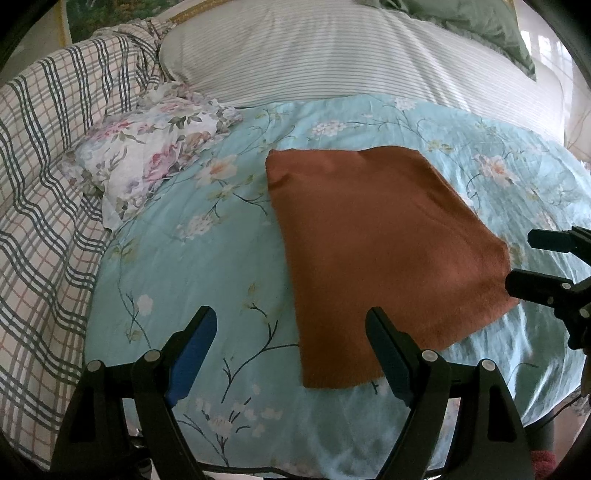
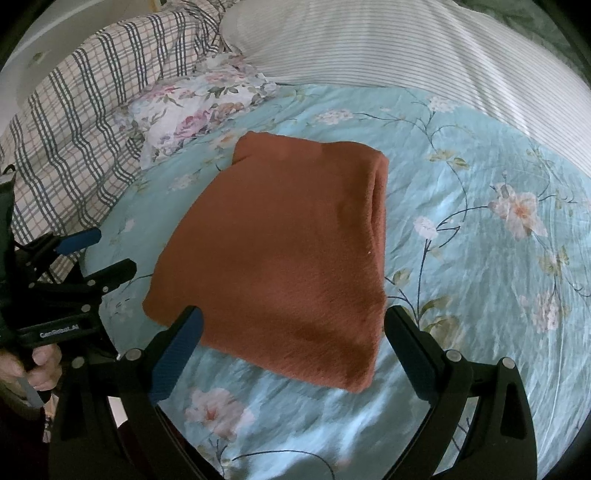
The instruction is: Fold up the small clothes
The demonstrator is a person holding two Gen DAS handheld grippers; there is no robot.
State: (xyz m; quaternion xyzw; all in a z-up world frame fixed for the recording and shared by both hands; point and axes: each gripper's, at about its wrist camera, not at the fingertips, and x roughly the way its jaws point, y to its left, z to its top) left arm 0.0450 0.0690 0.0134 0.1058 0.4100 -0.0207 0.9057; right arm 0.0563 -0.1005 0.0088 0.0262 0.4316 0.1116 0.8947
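Observation:
A rust-orange knit garment [image 1: 376, 243] lies folded into a flat rectangle on the light blue floral bedspread [image 1: 192, 258]; it also shows in the right wrist view [image 2: 288, 254]. My left gripper [image 1: 291, 332] is open and empty, just short of the garment's near left corner. My right gripper [image 2: 293, 328] is open and empty, its fingers straddling the garment's near edge without gripping it. The right gripper also shows at the right of the left wrist view [image 1: 521, 258], beside the garment's right corner. The left gripper shows at the left of the right wrist view [image 2: 107, 251].
A crumpled white floral cloth [image 1: 147, 151] lies at the far left of the bedspread. A plaid blanket [image 1: 40, 184] is heaped along the left. A striped white pillow [image 1: 332, 51] lies behind, with a green cloth [image 1: 480, 26] at the far right.

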